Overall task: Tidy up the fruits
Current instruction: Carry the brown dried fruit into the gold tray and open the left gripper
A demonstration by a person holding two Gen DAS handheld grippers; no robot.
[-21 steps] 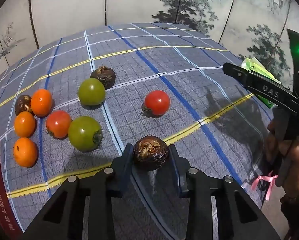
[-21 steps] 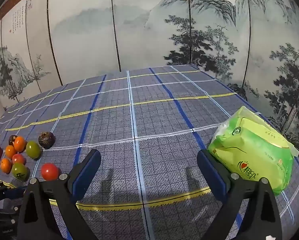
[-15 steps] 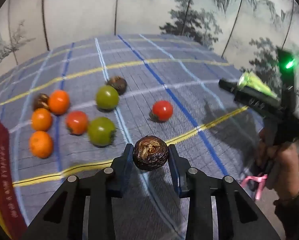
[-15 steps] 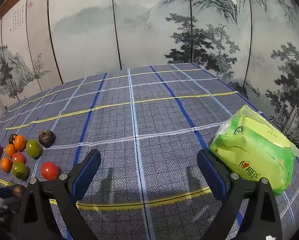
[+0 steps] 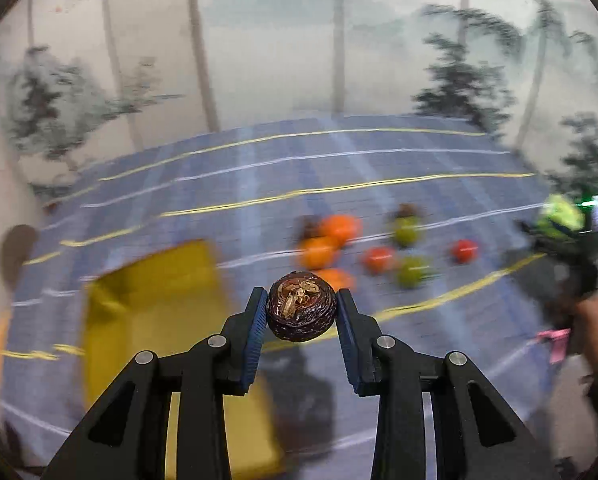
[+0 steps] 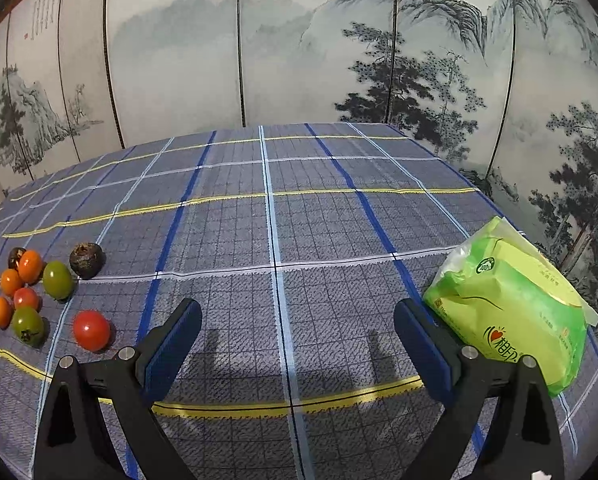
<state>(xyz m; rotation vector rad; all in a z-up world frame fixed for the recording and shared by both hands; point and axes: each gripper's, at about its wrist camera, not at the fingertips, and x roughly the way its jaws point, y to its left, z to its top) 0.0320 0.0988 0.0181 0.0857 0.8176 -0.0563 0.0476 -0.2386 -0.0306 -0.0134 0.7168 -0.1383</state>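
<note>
Left tool [image 5: 301, 312] pinches dark wrinkled fruit [image 5: 301, 307] between its pads.

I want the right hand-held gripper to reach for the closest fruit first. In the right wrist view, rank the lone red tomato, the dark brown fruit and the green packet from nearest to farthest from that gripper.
1. Green packet: beside the right hand-held gripper, at its right finger.
2. Red tomato: left of the left finger.
3. Dark brown fruit: farther back on the left.

Dark wrinkled fruit [image 5: 301, 307] aloft between blue fingers [image 5: 256, 326]; orange, red, green fruits [image 6: 27, 298] clustered on cloth.
</note>
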